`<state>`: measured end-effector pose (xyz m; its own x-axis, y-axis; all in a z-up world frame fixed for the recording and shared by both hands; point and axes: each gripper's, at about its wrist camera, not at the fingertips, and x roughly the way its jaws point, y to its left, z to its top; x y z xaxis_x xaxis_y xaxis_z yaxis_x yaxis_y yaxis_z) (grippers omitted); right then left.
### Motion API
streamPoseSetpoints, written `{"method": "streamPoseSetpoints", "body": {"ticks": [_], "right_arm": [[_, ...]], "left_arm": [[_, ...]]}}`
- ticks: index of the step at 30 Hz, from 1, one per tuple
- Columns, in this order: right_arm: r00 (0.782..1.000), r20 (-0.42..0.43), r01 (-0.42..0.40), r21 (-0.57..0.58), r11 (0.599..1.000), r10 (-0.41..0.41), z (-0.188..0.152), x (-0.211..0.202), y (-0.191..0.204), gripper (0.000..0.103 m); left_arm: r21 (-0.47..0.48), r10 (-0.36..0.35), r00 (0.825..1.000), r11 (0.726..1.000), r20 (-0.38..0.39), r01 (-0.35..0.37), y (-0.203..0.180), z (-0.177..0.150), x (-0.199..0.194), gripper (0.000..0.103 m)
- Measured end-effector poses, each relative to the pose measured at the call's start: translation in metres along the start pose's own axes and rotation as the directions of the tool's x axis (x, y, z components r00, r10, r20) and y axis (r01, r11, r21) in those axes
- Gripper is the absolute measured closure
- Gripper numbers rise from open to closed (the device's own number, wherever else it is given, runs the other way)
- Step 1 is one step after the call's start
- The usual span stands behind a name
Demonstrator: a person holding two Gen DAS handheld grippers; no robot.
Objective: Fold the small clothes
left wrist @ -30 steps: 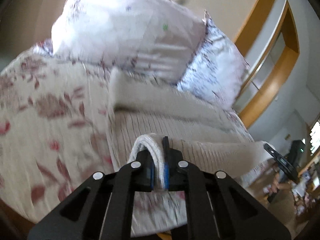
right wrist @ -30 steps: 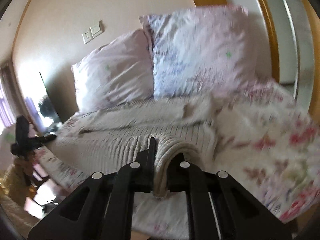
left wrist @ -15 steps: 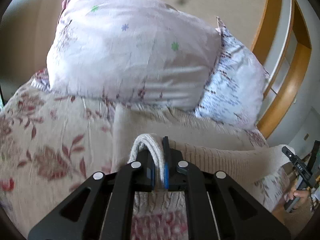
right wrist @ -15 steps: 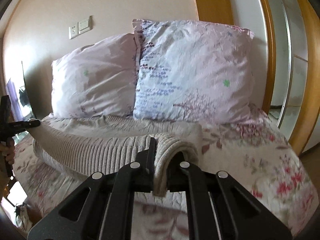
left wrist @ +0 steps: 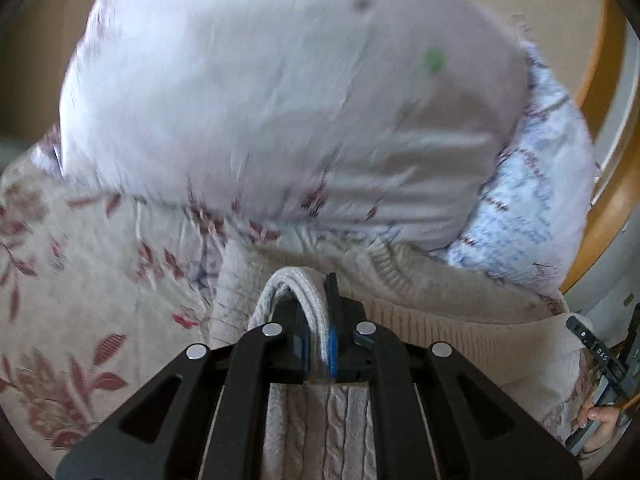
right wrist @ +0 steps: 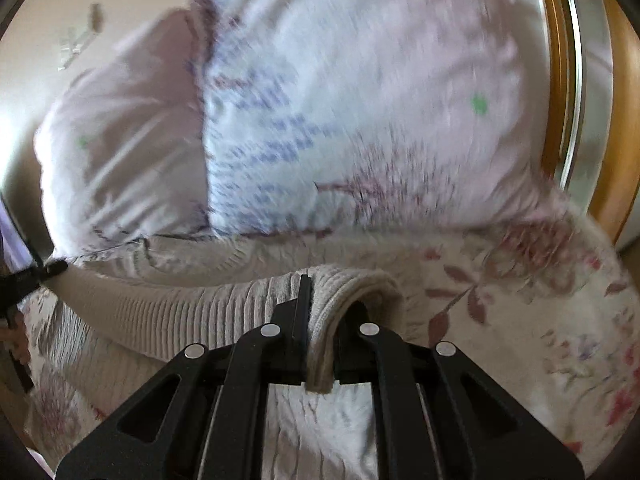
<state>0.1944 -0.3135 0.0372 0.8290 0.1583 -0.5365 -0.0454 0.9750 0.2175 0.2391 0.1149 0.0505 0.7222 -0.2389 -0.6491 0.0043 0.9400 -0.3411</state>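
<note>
Floral bedding [left wrist: 80, 280] covers the bed beneath you. Your left gripper [left wrist: 320, 344] is clenched on a folded edge of the cream knit sweater [left wrist: 440, 320], and your right gripper [right wrist: 320, 344] is clamped on its other edge, so the knit stretches between them above the bedding. Just beyond the sweater, two pale pillows [right wrist: 360, 100] lean against the wall, blurred.

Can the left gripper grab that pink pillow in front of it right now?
Probably not: the left gripper is shut on the cream knit sweater, so its jaws are occupied, though the pink pillow sits unobstructed ahead.
</note>
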Motion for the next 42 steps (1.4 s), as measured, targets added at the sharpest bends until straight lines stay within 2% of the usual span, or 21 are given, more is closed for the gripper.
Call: {"method": "streamPoseSetpoints", "body": {"ticks": [4, 9, 12, 13, 14, 15, 16, 17, 19, 21, 24, 28, 31, 36, 38, 39, 42], "right_arm": [[0.997, -0.071, -0.007, 0.069, 0.998, 0.012, 0.001, 0.026, -0.010, 0.094], [0.990, -0.126, -0.038, 0.190, 0.981, 0.062, 0.008, 0.048, -0.023, 0.092], [0.984, -0.145, -0.061, 0.278, 0.959, 0.104, 0.013, 0.061, -0.032, 0.081], [0.982, -0.143, -0.072, 0.305, 0.950, 0.121, 0.015, 0.064, -0.033, 0.070], [0.980, -0.138, -0.090, 0.325, 0.942, 0.141, 0.017, 0.065, -0.034, 0.054], [0.978, -0.122, -0.119, 0.352, 0.928, 0.172, 0.019, 0.065, -0.035, 0.047], [0.978, -0.105, -0.133, 0.364, 0.922, 0.183, 0.021, 0.064, -0.033, 0.038], [0.979, -0.089, -0.139, 0.362, 0.922, 0.182, 0.023, 0.062, -0.031, 0.034], [0.982, -0.065, -0.142, 0.346, 0.927, 0.175, 0.025, 0.054, -0.028, 0.032], [0.985, -0.046, -0.142, 0.335, 0.931, 0.167, 0.024, 0.044, -0.030, 0.032], [0.989, -0.038, -0.122, 0.314, 0.942, 0.141, 0.016, 0.023, -0.039, 0.033], [0.996, -0.052, -0.058, 0.258, 0.964, 0.073, 0.000, 0.000, -0.052, 0.053], [0.995, -0.077, -0.050, 0.244, 0.968, 0.070, -0.012, -0.004, -0.059, 0.054], [0.991, -0.124, -0.030, 0.209, 0.977, 0.056, -0.030, -0.009, -0.058, 0.056], [0.989, -0.142, -0.006, 0.182, 0.983, 0.033, -0.035, -0.006, -0.054, 0.062], [0.989, -0.148, 0.006, 0.169, 0.986, 0.020, -0.037, -0.006, -0.053, 0.070], [0.989, -0.149, 0.022, 0.145, 0.989, 0.000, -0.041, -0.005, -0.052, 0.075]], "left_arm": [[-0.075, -0.032, 0.998, 0.997, -0.062, 0.028, 0.014, -0.004, 0.024, 0.097], [-0.144, -0.093, 0.992, 0.986, -0.086, 0.080, 0.022, -0.001, 0.037, 0.096], [-0.178, -0.116, 0.989, 0.979, -0.096, 0.098, 0.024, 0.002, 0.045, 0.095], [-0.190, -0.127, 0.987, 0.976, -0.101, 0.106, 0.024, 0.002, 0.048, 0.093], [-0.200, -0.136, 0.985, 0.973, -0.106, 0.113, 0.024, 0.003, 0.050, 0.092], [-0.209, -0.146, 0.983, 0.970, -0.109, 0.121, 0.023, 0.005, 0.052, 0.084], [-0.231, -0.183, 0.977, 0.960, -0.106, 0.155, 0.023, 0.006, 0.053, 0.070], [-0.243, -0.208, 0.973, 0.953, -0.099, 0.179, 0.023, 0.007, 0.053, 0.062], [-0.255, -0.235, 0.969, 0.944, -0.072, 0.210, 0.021, 0.010, 0.046, 0.041], [-0.234, -0.220, 0.975, 0.950, -0.033, 0.207, 0.019, 0.012, 0.033, 0.034], [-0.191, -0.208, 0.978, 0.960, -0.008, 0.202, 0.022, 0.009, 0.013, 0.036], [-0.069, -0.118, 0.993, 0.991, -0.029, 0.116, 0.023, -0.003, -0.008, 0.052], [-0.003, -0.070, 0.995, 0.998, -0.065, 0.070, 0.023, -0.016, -0.015, 0.057], [0.022, -0.028, 0.995, 0.999, -0.095, 0.031, 0.031, -0.032, -0.019, 0.060], [0.025, -0.021, 0.994, 0.999, -0.107, 0.024, 0.032, -0.037, -0.017, 0.064], [0.027, -0.020, 0.994, 0.999, -0.108, 0.023, 0.034, -0.040, -0.017, 0.068], [0.026, -0.016, 0.993, 0.999, -0.121, 0.020, 0.036, -0.047, -0.015, 0.077]]}}
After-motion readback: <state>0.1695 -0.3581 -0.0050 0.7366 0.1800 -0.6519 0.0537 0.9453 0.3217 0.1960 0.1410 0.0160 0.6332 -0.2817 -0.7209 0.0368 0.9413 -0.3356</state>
